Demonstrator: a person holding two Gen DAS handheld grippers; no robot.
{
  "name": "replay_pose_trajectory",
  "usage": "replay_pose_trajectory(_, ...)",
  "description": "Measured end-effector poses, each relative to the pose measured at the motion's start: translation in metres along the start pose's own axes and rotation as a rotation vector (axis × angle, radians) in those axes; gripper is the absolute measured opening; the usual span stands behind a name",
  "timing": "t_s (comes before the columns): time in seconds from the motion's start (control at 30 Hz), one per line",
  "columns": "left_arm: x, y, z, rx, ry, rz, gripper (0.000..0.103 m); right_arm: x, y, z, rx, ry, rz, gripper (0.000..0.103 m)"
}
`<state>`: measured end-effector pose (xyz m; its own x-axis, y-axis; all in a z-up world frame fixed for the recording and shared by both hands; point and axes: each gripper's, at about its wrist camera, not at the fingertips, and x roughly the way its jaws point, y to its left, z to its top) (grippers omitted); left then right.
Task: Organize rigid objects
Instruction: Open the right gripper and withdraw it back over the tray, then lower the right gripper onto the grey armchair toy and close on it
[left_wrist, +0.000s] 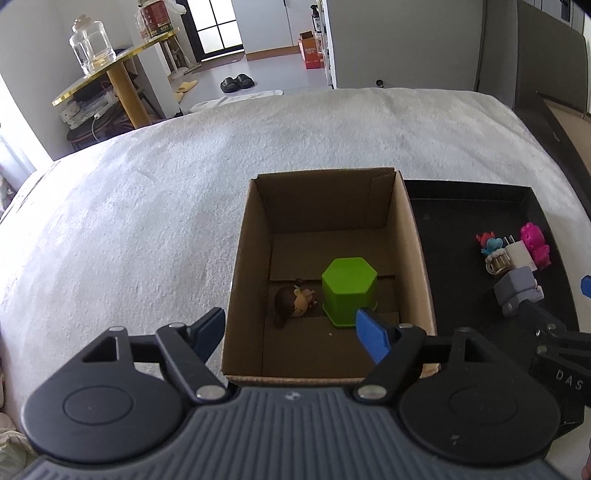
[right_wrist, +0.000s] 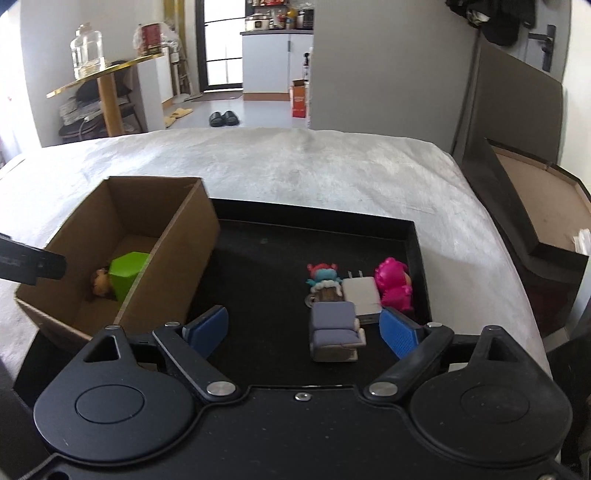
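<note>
Bed (left_wrist: 147, 206): covered with a white fluffy blanket; box and tray both lie on it.
Tray (right_wrist: 280, 240): black, flat, with a low rim, touching the right side of the box.
Box (left_wrist: 251, 258): brown cardboard, open on top, left of the tray.
Left gripper (left_wrist: 291, 328): above the near edge of the box, jaws wide apart, nothing between them.
Right gripper (right_wrist: 301, 328): low over the near part of the tray, jaws wide apart, the grey toy between the blue pads but not touched.
Green block (left_wrist: 349, 291): six-sided, standing on the box floor.
Doll (left_wrist: 293, 301): brown hair, lying just left of the green block inside the box.
Grey toy (right_wrist: 336, 328): nearest piece on the tray.
Pink toy (right_wrist: 395, 286): at the right rim of the tray.
White charger (right_wrist: 362, 293): between the pink toy and the blue toy (right_wrist: 325, 277), close together.
</note>
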<state>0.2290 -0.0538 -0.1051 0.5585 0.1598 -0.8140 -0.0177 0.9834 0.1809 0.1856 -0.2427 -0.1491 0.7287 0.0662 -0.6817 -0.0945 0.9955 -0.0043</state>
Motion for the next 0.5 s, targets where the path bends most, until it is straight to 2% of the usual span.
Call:
replay_pose_trajectory(0.1,0.004,-0.004,0.001,0.008,0.006,0.004,0.077,0.005,-0.007,-0.005,0.031,0.002,0.001,0.089)
replay_pose_trajectory(0.27,0.010,-0.009,0.003,0.015,0.013,0.010,0.077,0.013,-0.010,-0.016,0.008,0.001,-0.035,0.089)
replay_pose_trajectory(0.5,0.016,-0.013,0.003,0.030,0.024,0.013,0.077,0.031,-0.016,-0.027,0.031,0.038,-0.042,0.089)
